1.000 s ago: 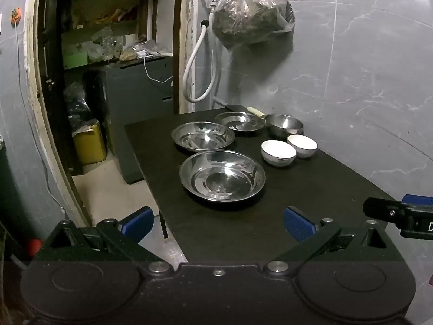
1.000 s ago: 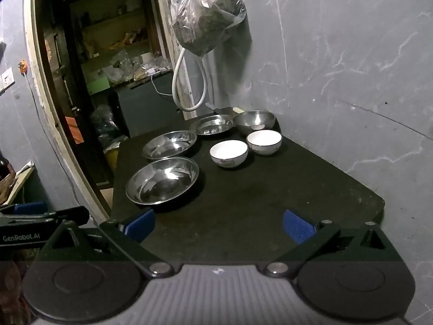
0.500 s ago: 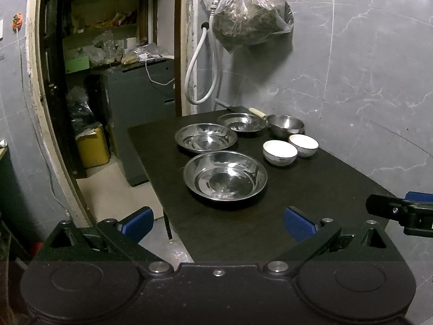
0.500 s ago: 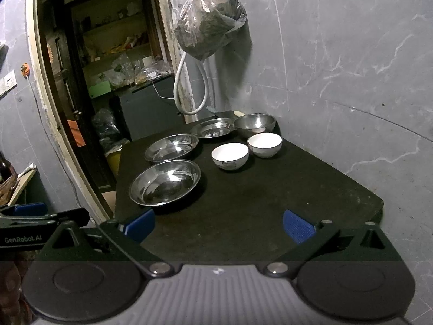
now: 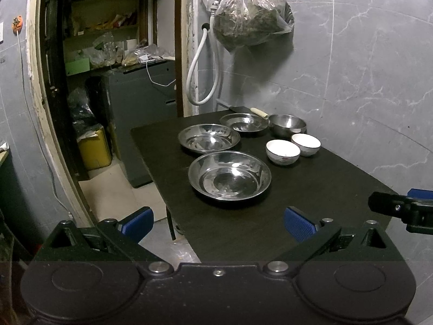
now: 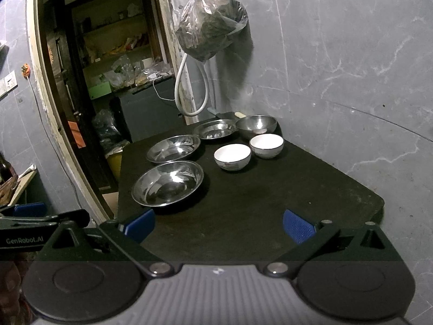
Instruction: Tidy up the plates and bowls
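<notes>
I am looking along both grippers at a black table pushed against a grey marbled wall, and nothing on it is being touched yet. Three steel plates are lying in a row running away from me: the nearest steel plate is sitting closest to the table's front, the middle steel plate is lying just behind it, and the far steel plate is sitting near the wall. Beside that last one a steel bowl is standing, and in front of it two white bowls, the nearer white bowl and the farther white bowl, are sitting just beside each other.

I am judging the risks from here. The plates are shallow and shiny, so a pinch on a thin rim could be slipping, and a plate dropped onto another would be clattering or skidding toward the open left edge of the table. The white bowls look like ceramic, so I am expecting a chip if one is knocked against the other while I am nesting them.

The left gripper is hanging just short of the table's front edge, its blue pads spread wide and holding nothing. The right gripper is hovering over the front of the table, equally wide and equally empty.
</notes>
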Demonstrator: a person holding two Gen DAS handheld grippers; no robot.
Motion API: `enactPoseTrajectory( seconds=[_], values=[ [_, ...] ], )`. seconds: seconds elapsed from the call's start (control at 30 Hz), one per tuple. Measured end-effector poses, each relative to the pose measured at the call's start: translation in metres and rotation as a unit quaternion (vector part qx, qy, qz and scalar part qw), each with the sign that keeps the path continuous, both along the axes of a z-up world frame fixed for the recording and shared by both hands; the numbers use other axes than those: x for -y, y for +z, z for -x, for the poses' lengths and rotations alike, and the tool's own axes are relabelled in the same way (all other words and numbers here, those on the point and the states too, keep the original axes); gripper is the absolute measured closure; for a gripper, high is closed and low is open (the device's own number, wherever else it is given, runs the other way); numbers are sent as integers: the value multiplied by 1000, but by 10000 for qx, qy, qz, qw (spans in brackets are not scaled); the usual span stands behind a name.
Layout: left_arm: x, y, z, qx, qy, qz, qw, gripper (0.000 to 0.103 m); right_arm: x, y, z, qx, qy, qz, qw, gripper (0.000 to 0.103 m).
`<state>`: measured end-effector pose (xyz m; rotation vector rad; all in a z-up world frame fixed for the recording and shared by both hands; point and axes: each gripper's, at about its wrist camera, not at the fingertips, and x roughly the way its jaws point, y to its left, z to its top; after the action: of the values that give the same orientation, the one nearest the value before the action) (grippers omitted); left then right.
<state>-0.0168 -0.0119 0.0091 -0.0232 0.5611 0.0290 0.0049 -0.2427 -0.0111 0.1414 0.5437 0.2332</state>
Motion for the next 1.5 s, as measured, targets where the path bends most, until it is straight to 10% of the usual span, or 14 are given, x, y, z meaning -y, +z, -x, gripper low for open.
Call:
enactPoseTrajectory(
  seconds=[1.5],
  values=[
    [-2,-22,-44,-570,86,-5,9983,1,-3,-17,-35,-474,82,108,9988,0]
  ],
)
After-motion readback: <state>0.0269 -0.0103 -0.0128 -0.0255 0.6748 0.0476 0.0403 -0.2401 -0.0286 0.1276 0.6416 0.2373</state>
